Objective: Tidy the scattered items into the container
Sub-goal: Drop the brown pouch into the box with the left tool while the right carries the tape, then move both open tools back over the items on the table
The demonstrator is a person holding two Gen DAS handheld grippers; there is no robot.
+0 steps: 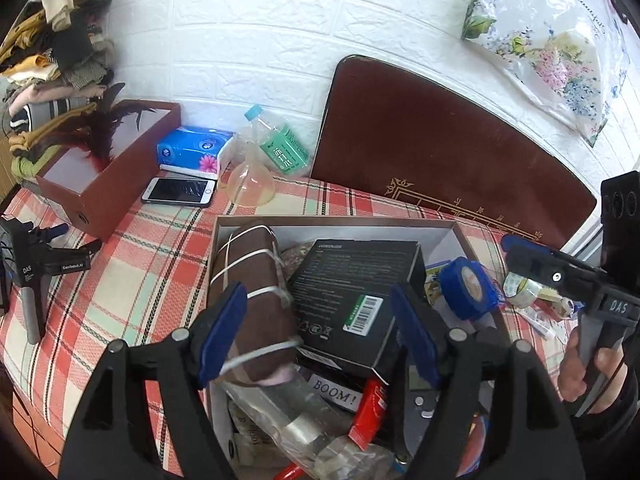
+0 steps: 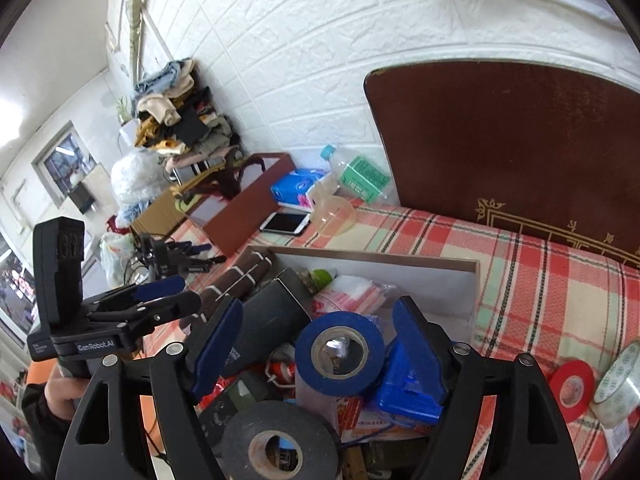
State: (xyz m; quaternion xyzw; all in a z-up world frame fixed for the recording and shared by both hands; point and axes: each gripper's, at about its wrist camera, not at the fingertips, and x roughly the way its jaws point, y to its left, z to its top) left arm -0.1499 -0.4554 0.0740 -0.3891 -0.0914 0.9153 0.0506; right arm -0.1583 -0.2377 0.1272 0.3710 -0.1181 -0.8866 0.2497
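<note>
A shallow cardboard box (image 1: 332,224) on the plaid cloth is crowded with items. My left gripper (image 1: 316,330) hangs open over it. Below its spread pads lie a brown bundle tied with white string (image 1: 248,280) and a black carton (image 1: 352,280), neither pressed. My right gripper (image 2: 318,342) is open too, with a blue tape roll (image 2: 340,354) resting in the box (image 2: 400,276) between its pads and a black tape roll (image 2: 276,440) nearer. A red tape roll (image 2: 570,386) and a clear tape roll (image 2: 618,388) lie on the cloth outside, to the right.
At the back stand a brown shoebox with feathers (image 1: 104,184), a phone (image 1: 180,191), a tissue pack (image 1: 192,152), a plastic bottle (image 1: 280,148) and a clear funnel (image 1: 250,184). A spare gripper (image 1: 40,264) lies at the left. A brown headboard (image 1: 440,140) leans on the wall.
</note>
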